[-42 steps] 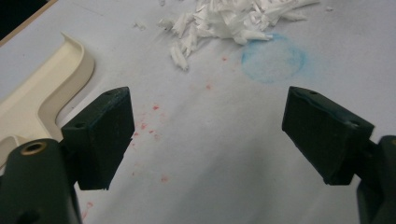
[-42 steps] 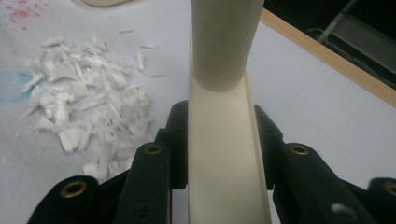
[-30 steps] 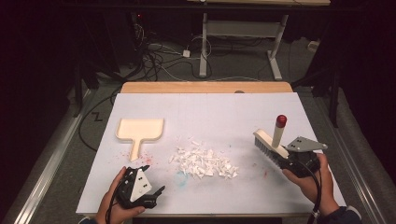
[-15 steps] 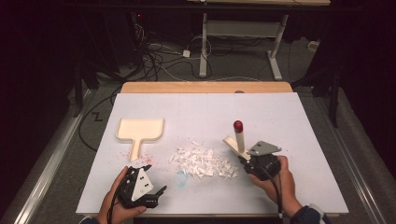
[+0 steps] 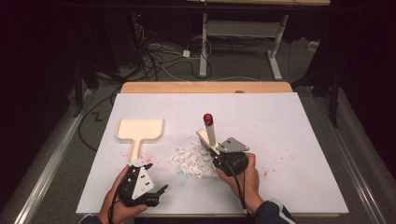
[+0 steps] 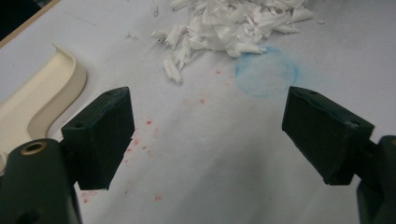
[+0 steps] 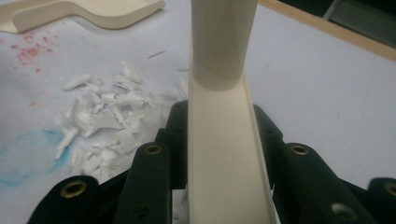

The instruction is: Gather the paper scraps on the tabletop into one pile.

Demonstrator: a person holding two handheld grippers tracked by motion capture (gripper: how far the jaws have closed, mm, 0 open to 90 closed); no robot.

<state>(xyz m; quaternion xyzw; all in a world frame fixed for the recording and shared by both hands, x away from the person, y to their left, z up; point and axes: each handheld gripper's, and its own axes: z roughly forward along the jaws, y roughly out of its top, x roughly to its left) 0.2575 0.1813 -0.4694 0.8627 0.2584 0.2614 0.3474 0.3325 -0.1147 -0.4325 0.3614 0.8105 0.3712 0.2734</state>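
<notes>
Near the front edge of the white surface (image 5: 289, 140), the right gripper (image 5: 223, 156) has its jaws clamped on the cream body of a hand brush (image 5: 208, 139), whose handle rises upright to a red tip; in the right gripper view the brush (image 7: 224, 140) stands squarely between the two black jaws. Just left of the brush, and touching its lower end as seen from above, lies a heap of white paper scraps (image 5: 191, 161), partly over a faint blue smudge (image 6: 266, 72). Farther left, apart from the heap, a cream dustpan (image 5: 139, 130) lies flat with its handle pointing toward the person. At the front left, the left gripper (image 5: 156, 179) rests low over the surface with its jaws spread wide and nothing between them; the scraps (image 6: 229, 28) lie ahead of it, the dustpan's edge (image 6: 42, 98) beside its one jaw. Red specks dot the surface around the dustpan handle.
</notes>
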